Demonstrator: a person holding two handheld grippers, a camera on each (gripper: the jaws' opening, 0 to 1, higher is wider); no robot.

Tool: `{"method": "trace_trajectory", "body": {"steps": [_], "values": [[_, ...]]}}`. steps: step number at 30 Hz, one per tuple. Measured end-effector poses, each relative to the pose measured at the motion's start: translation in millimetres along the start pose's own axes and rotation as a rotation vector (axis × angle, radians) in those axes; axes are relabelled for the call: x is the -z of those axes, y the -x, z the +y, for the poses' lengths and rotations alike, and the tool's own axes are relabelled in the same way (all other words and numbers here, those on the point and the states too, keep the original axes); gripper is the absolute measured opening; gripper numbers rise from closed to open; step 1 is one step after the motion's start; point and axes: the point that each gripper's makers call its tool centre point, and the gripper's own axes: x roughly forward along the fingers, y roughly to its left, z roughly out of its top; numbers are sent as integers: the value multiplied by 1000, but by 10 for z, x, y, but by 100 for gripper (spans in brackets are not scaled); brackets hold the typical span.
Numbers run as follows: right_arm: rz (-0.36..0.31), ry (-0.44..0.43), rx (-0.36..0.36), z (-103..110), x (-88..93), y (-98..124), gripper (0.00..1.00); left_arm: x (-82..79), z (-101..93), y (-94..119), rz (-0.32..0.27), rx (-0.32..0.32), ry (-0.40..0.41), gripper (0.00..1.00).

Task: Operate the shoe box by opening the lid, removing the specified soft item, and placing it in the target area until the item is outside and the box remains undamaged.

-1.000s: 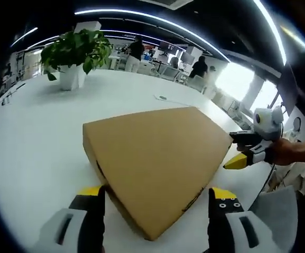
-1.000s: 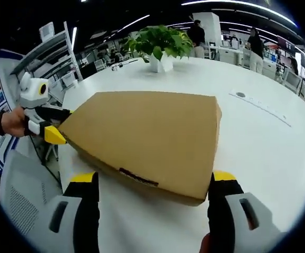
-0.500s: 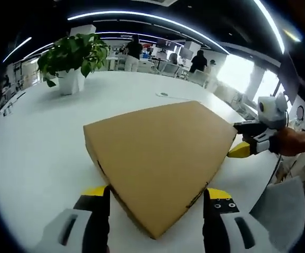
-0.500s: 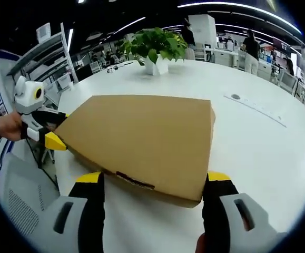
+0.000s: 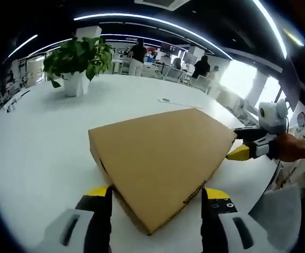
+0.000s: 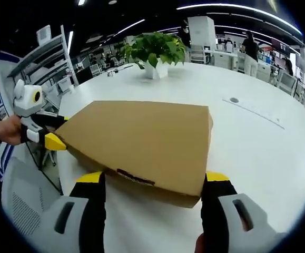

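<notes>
A closed brown cardboard shoe box (image 5: 160,158) lies flat on the white table (image 5: 41,142). My left gripper (image 5: 156,193) is open, its yellow-tipped jaws set wide on either side of the box's near corner. In the left gripper view the right gripper (image 5: 243,152) comes in from the right, its yellow tip at the box's far right corner. The right gripper view shows the same box (image 6: 141,138) with my right gripper (image 6: 153,179) open astride its near edge. The left gripper (image 6: 53,141) meets the box's left corner there. The lid is down, so the contents are hidden.
A potted green plant (image 5: 77,57) (image 6: 153,50) stands at the far side of the table. A small round disc (image 6: 234,99) and a thin strip lie on the table beyond the box. A grey chair (image 6: 20,203) sits by the table edge. People stand far back.
Both pairs of jaws have drawn in slightly towards the box. The views have shifted a little with the hands. The box has stayed put with its lid down.
</notes>
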Motion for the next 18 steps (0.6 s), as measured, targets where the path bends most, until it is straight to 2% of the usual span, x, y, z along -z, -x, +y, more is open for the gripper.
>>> {"method": "trace_trajectory", "body": {"steps": [7, 10, 18], "values": [[-21, 5, 5, 10, -84, 55, 68, -87, -16, 78, -21, -8, -18, 67], [-33, -6, 6, 21, -117, 81, 68, -154, -6, 120, -48, 0, 10, 67], [-55, -16, 6, 15, -236, 139, 67, -229, -68, 187, -51, 15, -47, 68]]}}
